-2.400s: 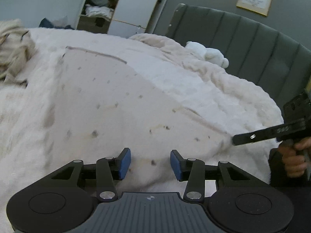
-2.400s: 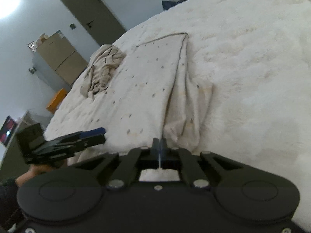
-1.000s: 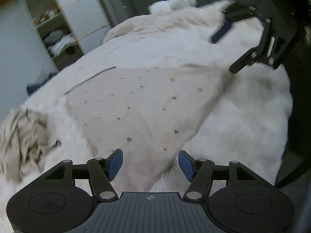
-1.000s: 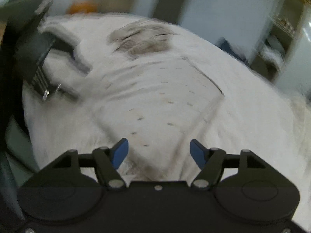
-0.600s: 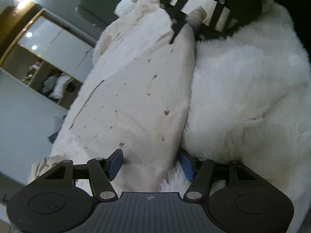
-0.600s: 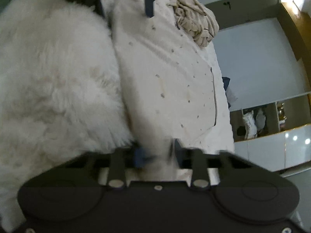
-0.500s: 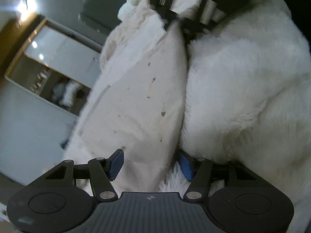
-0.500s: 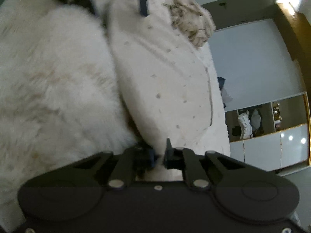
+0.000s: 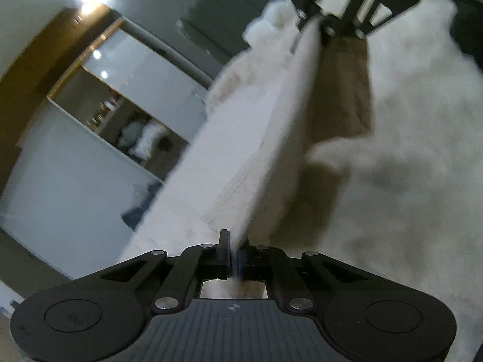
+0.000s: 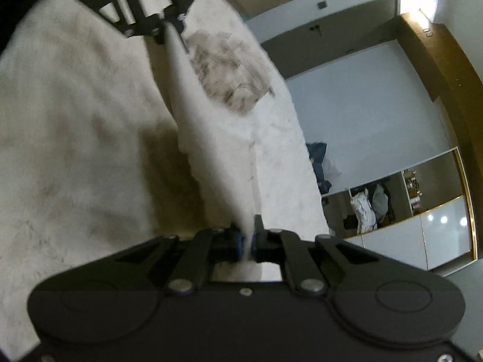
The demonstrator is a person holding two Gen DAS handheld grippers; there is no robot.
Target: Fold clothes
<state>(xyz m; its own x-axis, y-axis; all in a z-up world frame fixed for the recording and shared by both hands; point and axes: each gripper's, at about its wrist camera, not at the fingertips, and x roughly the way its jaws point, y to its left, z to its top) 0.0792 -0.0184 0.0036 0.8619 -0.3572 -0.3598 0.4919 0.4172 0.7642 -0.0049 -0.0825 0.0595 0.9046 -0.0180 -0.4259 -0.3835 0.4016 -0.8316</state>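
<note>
A beige spotted garment [image 9: 265, 150] lies on the fluffy white bed cover [image 9: 407, 181]. Its near edge is lifted and stretched taut between both grippers. My left gripper [image 9: 234, 241] has its jaws closing tight on one end of that edge, with the pads pressing the cloth. In the same view my right gripper [image 9: 314, 22] grips the other end at the top. In the right wrist view my right gripper [image 10: 247, 232] is shut on the garment [image 10: 205, 157]. There the left gripper [image 10: 170, 28] holds the far end. Both views are motion-blurred.
A crumpled pile of beige clothes [image 10: 229, 69] lies on the bed cover [image 10: 75, 120] beyond the garment. An open wardrobe with shelves [image 10: 371, 205] stands against the wall, with a dark blue heap [image 10: 320, 163] near it. A grey headboard [image 9: 229, 3] and a white plush toy [image 9: 262, 27] are behind.
Both grippers came down to the garment's near edge and closed on it, the right one first. They then rose and rolled, lifting the edge off the bed.
</note>
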